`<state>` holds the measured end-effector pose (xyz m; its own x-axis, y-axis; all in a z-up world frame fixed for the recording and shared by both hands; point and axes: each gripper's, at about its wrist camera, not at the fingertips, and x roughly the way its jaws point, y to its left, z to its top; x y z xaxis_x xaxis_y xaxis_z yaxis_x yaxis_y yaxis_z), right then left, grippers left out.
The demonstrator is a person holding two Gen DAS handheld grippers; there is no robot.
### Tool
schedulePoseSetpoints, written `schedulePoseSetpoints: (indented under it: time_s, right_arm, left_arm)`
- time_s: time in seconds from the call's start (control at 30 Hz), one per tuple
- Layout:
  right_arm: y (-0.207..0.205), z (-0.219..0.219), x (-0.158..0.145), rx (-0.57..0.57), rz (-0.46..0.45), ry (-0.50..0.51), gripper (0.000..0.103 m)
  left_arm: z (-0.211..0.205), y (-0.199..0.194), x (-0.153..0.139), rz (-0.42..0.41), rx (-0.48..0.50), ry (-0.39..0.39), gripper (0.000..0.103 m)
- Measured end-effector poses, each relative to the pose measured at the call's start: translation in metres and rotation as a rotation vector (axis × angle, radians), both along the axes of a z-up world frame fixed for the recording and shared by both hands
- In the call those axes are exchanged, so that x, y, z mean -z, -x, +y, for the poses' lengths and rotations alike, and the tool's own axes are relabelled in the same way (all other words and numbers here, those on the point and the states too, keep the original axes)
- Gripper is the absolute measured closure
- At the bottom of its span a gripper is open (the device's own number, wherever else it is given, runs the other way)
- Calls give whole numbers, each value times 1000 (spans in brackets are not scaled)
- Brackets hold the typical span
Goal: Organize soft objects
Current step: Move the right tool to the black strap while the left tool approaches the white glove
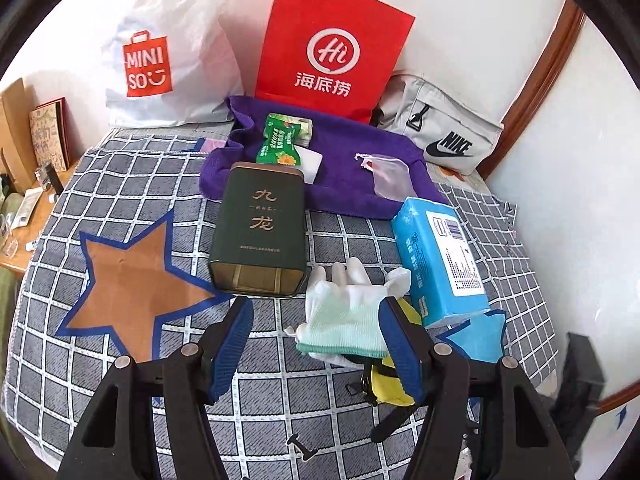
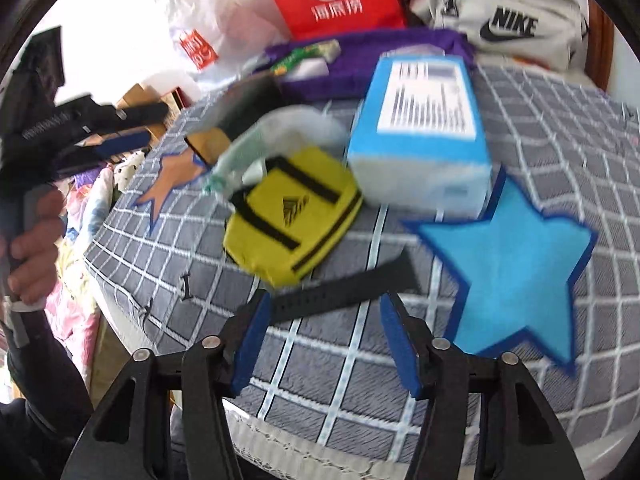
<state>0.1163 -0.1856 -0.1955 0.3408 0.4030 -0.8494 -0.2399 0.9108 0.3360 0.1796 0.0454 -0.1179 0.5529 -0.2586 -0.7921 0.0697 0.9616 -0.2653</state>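
- The checked bedspread (image 1: 120, 208) lies beneath both grippers and carries everything; no jaw touches it.
- Far ahead of the jaws, a red paper bag (image 1: 332, 44), a white plastic bag (image 1: 168, 52) and a grey pouch (image 1: 444, 132) stand along the wall; their insides are hidden.
- A purple towel (image 1: 344, 148) ahead holds a green packet (image 1: 280, 140) and a small sheer pouch (image 1: 388, 176).
- A blue tissue pack (image 1: 436, 256) lies ahead and right of the left gripper (image 1: 316, 344); a dark tin (image 1: 260, 236) lies ahead, its open end facing the jaws.
- The yellow pouch (image 2: 292, 212) sits just ahead of the right gripper (image 2: 324, 340), long axis slanting across the jaw line, its black strap (image 2: 340, 296) running between the tips. I judge the right hand better placed for it.
- The white gloves (image 1: 348, 308) lie against the left gripper's right finger, partly over the yellow pouch.
- Both jaws stand half apart, holding nothing.
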Motion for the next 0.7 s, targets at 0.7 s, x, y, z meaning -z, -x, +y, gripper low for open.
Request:
schedulePoseSetpoints:
  time_s: [0.7]
  right_arm:
    - [-5, 64, 22, 69, -59, 285, 25]
  left_arm:
    - [42, 7, 24, 37, -23, 125, 40]
